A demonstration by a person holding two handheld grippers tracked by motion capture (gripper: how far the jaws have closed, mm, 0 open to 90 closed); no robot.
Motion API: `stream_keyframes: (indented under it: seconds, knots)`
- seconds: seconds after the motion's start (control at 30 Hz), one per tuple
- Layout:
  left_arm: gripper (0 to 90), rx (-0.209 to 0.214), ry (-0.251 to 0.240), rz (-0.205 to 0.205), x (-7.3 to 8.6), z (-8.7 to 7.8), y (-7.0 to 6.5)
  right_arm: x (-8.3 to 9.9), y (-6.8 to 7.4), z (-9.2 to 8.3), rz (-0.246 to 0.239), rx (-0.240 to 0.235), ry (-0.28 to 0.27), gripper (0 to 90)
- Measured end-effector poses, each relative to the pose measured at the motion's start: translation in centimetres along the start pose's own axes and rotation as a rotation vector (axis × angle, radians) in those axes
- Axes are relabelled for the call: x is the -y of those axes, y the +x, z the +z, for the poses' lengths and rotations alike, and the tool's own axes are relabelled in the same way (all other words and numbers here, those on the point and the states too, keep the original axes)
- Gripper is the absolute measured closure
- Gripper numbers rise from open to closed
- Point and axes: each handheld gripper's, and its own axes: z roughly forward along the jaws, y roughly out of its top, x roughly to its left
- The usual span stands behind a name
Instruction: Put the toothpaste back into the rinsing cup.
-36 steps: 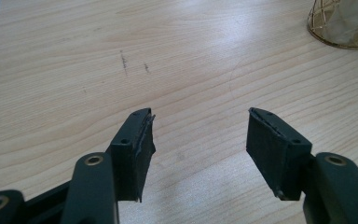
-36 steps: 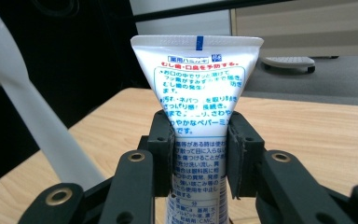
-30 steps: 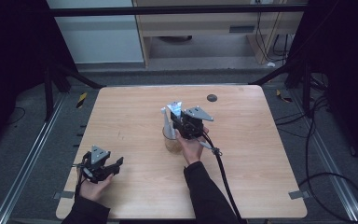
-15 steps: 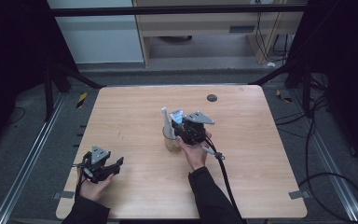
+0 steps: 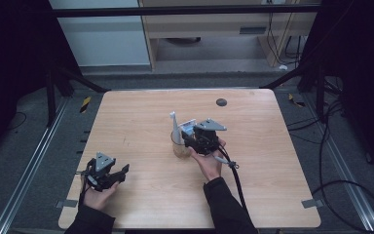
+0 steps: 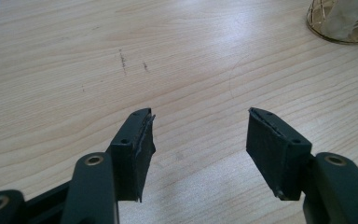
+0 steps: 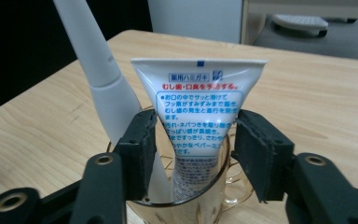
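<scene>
Right gripper view, centre of frame: a white toothpaste tube with blue and red print (image 7: pixel 198 112) stands crimped end up inside a clear amber-tinted glass mug (image 7: pixel 191 205); a white plastic toothbrush handle (image 7: pixel 98 70) leans toward the upper left from the same mug. The right gripper (image 7: pixel 196 149) has its two black jaws either side of the tube; they have just been opening; the left pad lies at the tube's edge, the right pad stands just clear of it, so the tube is between the jaws but not pinched.

High view: mug (image 5: pixel 179 146), tube (image 5: pixel 189 126) and toothbrush handle (image 5: pixel 174 127) stand just left of centre on the light wooden table (image 5: pixel 272 161); the right gripper (image 5: pixel 191 139) is held level against them from the right, cable trailing toward the lower edge. A small dark round disc (image 5: pixel 221 102) lies near the table's far edge.

Lower left of that view: the left gripper (image 5: pixel 122 171) rests in the hand, well apart from the mug. Left gripper view: its jaws are spread wide over bare wood, nothing between them (image 6: pixel 198 140); the mug's base (image 6: pixel 340 23) shows at upper right.
</scene>
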Motion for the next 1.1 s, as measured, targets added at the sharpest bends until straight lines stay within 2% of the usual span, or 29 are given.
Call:
stream_keyframes:
  seconds: [0.17, 0.33, 0.43, 0.57, 0.7, 0.97, 1.1]
  knots:
    - [40.5, 0.001, 0.001, -0.001, 0.0, 0.0, 0.0, -0.9, -0.2, -1.8, 0.002, -0.007, -0.033, 42.4]
    - [40.2, 0.0, 0.004, -0.003, 0.0, 0.0, 0.0, -1.1, -0.8, -3.6, -0.012, -0.005, -0.024, 34.1]
    - [39.9, 0.002, 0.006, -0.005, 0.1, 0.0, 0.0, -0.6, -1.3, -4.6, -0.036, -0.002, -0.024, 27.8]
    - [39.0, 0.002, 0.01, -0.004, 0.1, 0.0, 0.0, 0.3, -2.4, -5.6, -0.027, -0.009, 0.007, 22.5]
    - [38.4, 0.001, 0.015, -0.004, 0.1, 0.1, 0.0, 1.6, -3.9, -6.5, -0.056, 0.033, 0.055, 19.8]
    - [35.9, 0.002, 0.024, -0.009, 0.2, 0.3, 0.1, 4.4, -6.7, -9.3, -0.026, 0.069, 0.089, 15.2]
    - [34.3, 0.004, 0.03, -0.004, 0.3, 0.3, 0.1, 5.5, -7.7, -10.3, -0.042, 0.089, 0.116, 13.8]
